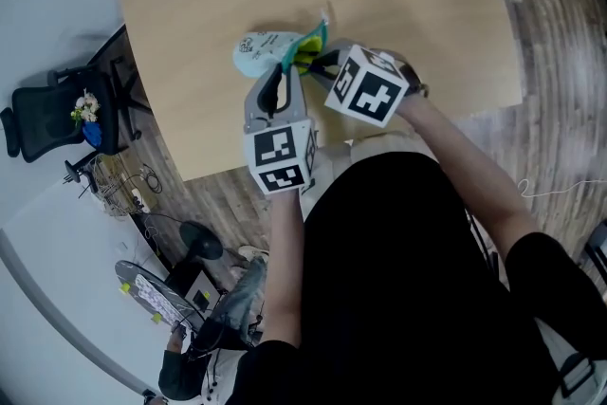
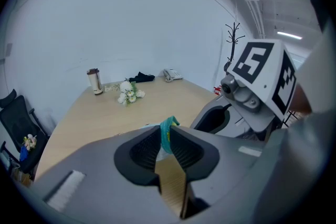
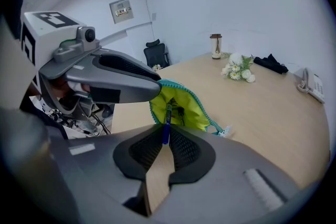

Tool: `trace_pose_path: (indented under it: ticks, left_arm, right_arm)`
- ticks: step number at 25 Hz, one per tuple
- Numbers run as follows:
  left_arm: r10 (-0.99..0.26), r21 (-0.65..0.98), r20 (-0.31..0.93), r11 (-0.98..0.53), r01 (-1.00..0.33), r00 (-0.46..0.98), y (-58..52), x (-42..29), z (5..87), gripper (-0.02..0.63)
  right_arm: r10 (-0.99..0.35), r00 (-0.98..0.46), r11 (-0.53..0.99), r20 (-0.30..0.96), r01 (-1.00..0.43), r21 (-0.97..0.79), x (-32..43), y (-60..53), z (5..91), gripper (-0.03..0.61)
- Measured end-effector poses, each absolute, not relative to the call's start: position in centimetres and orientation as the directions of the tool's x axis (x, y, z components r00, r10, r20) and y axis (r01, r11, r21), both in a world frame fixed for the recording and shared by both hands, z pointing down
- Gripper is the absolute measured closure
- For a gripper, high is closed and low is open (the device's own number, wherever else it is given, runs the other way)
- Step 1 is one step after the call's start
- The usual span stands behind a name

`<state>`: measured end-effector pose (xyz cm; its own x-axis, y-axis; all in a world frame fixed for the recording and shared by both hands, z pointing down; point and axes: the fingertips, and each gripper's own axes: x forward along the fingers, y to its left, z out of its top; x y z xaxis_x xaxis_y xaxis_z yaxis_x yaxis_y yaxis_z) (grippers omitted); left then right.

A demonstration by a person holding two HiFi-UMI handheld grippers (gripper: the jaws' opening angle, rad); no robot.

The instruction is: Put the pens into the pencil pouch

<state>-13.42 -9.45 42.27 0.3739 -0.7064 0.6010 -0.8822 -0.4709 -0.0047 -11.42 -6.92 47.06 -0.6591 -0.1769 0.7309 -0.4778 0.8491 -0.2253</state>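
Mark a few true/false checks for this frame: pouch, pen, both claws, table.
1. The left claw pinches the teal zip edge of the light-blue fabric pouch with yellow-green lining. True.
2. The pouch is zipped shut. False: its mouth gapes open and the lining shows.
3. The right claw is open and empty. False: it is shut on a slim blue pen, which points into the pouch mouth.
4. A bunch of white flowers lies on the tan wooden table, away from the pouch. True.
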Motion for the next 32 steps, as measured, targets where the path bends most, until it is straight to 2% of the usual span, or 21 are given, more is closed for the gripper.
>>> trace_pose_path:
  ticks: [17, 32]
  left_arm:
    - [-0.714, -0.005, 0.596, -0.46, -0.888, 0.367, -9.1, -14.1, 42.2, 0.56]
    - [-0.74, -0.022, 0.572, -0.445, -0.895, 0.353, -9.3, -14.5, 41.0, 0.56]
  right_arm:
    - [-0.171, -0.674, 0.857, 0.719, -0.462, -0.229, -11.6, -6.1, 46.5, 0.528]
    - [-0.282, -0.646, 0.811, 0.709, -0.556, -0.184, -8.2, -6.9, 44.7, 0.526]
